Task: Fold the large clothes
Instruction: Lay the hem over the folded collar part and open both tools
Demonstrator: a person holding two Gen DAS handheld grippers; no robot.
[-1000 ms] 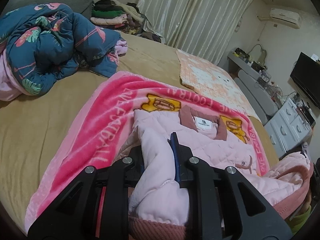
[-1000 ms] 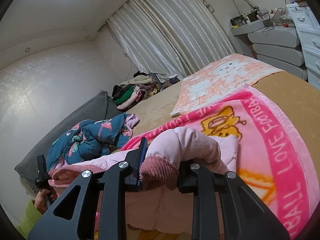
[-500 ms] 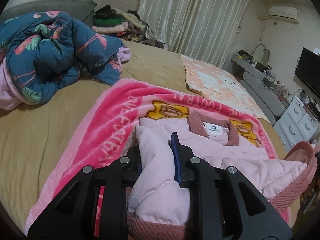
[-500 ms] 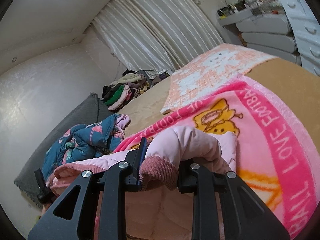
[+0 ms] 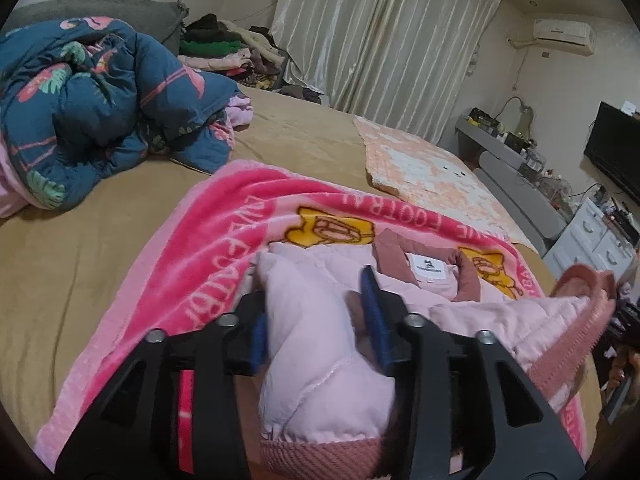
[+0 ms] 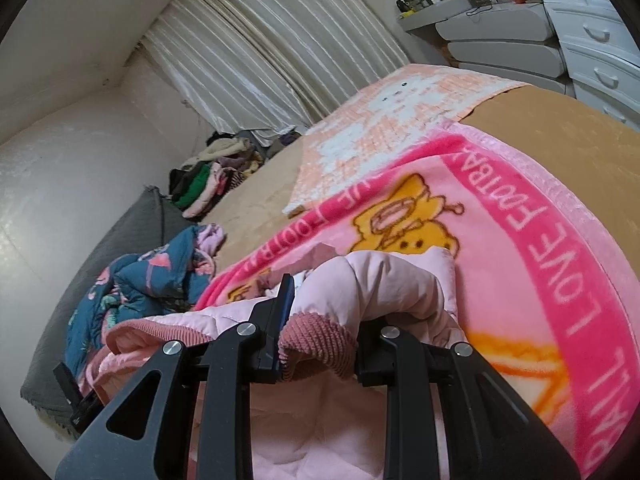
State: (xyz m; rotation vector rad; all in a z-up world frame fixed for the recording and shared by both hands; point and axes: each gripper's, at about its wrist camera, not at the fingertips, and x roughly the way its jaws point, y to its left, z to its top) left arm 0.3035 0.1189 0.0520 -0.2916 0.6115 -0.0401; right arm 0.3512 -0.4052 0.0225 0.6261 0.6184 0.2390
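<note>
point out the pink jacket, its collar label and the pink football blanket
pink jacket (image 5: pixel 320 344): left wrist view, quilted fold held between the fingers.
collar label (image 5: pixel 430 267): left wrist view, middle of the white tag inside the collar.
pink football blanket (image 6: pixel 532 240): right wrist view, dark pink lettered border.

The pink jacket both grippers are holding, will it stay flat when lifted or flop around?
Likely floppy: the pink jacket bunches between the left gripper's fingers and sags toward its ribbed hem. It looks padded, so probably light and springy. The right gripper pinches the cuff, whose ribbing should resist slipping.
</note>
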